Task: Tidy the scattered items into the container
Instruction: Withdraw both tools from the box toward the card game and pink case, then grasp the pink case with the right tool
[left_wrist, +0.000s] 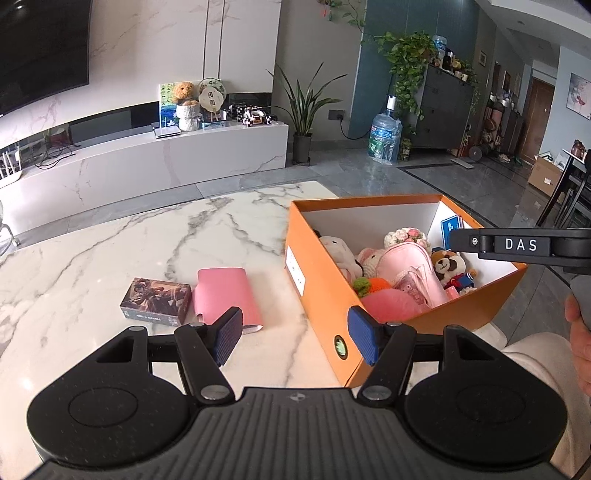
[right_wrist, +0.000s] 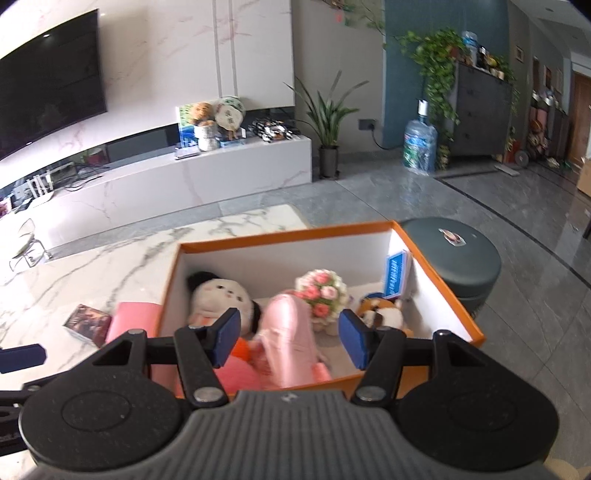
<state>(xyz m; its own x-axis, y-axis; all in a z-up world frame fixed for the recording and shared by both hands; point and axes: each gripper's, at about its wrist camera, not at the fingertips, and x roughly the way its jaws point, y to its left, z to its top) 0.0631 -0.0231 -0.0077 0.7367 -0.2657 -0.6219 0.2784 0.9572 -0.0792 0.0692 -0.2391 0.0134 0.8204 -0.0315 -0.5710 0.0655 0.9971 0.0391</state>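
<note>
An orange box (left_wrist: 321, 254) stands on the marble table (left_wrist: 129, 243), filled with plush toys, a pink pouch (left_wrist: 410, 273) and a flower bunch. A pink case (left_wrist: 225, 291) and a dark printed card box (left_wrist: 157, 301) lie on the table left of it. My left gripper (left_wrist: 295, 339) is open and empty, hovering above the table between the pink case and the orange box's near corner. My right gripper (right_wrist: 290, 341) is open and empty above the orange box (right_wrist: 443, 288), over the pink pouch (right_wrist: 291, 332). The pink case (right_wrist: 133, 321) and card box (right_wrist: 88, 323) show at left.
A dark green round stool (right_wrist: 458, 258) stands right of the table. A white TV bench (left_wrist: 147, 162) with ornaments, a potted plant (left_wrist: 303, 110) and a water bottle (left_wrist: 384, 136) stand beyond. My right gripper's arm (left_wrist: 521, 245) crosses over the box.
</note>
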